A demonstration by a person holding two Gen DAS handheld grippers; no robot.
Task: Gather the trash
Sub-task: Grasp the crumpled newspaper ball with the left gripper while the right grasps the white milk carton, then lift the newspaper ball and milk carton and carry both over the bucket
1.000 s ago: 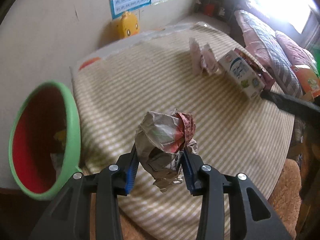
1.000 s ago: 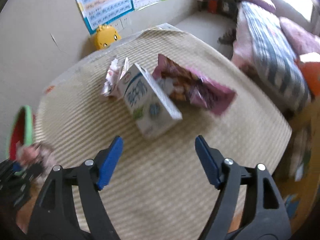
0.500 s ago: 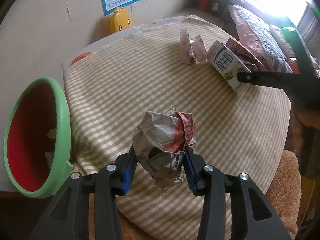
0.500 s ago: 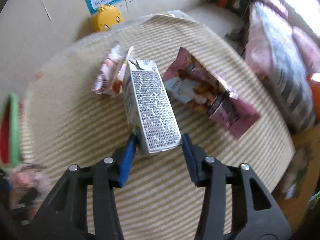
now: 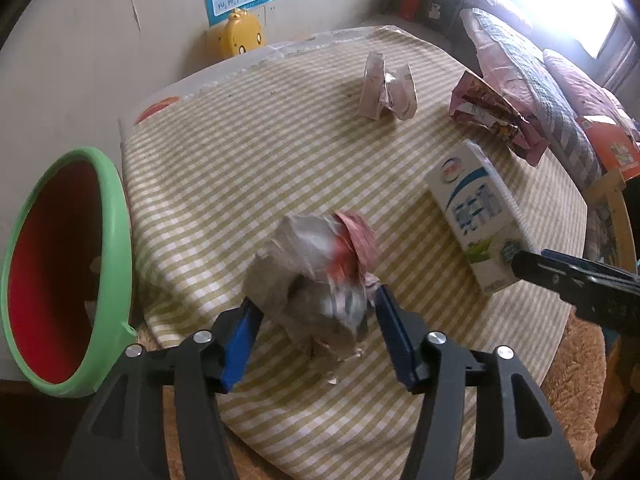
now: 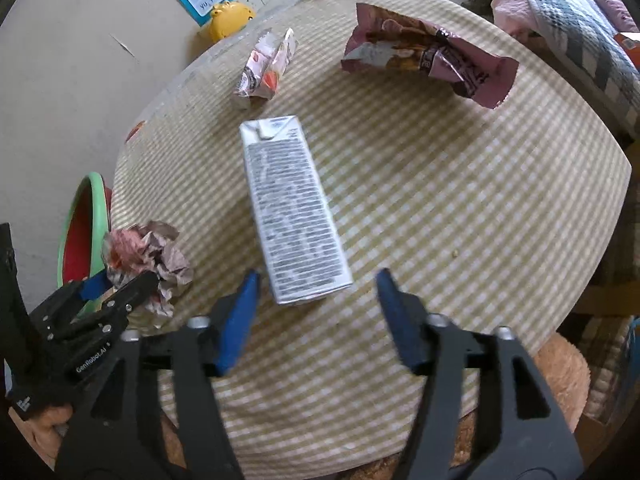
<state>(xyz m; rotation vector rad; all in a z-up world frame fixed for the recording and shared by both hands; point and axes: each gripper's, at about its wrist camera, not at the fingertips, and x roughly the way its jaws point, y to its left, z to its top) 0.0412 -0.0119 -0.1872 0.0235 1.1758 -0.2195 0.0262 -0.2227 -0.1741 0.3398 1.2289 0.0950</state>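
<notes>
A green-rimmed basin (image 5: 116, 248) with a red inside is standing at the left, off the near-left edge of the round table (image 5: 248, 168), its mouth tipped toward the left wrist camera. Pale scraps are lying low inside it; what they are cannot be told.

The left gripper (image 5: 316, 332) is hovering over the near edge of the checked cloth. Its jaws have just been opening, and a crumpled paper wad (image 5: 320, 272), grey with a red and pink patch, is blurred between the blue pads. The pads are lying beside the wad's lower sides with no clear pressing, so the grasp is reading as released.

The milk carton (image 6: 294, 208) is lying flat on the cloth near the table's middle. Its long axis is running from far to near, the folded top end pointing far, toward the wall, and the bottom end pointing at the right gripper (image 6: 318, 312). The printed text panel is facing up. The right gripper's jaws have just been opening; they are standing spread to either side of the carton's near end, clear of it.

Farther off, a small crumpled wrapper (image 6: 266, 70) is lying beyond the carton's top, and a torn pink snack bag (image 6: 432, 60) is lying to the far right.
</notes>
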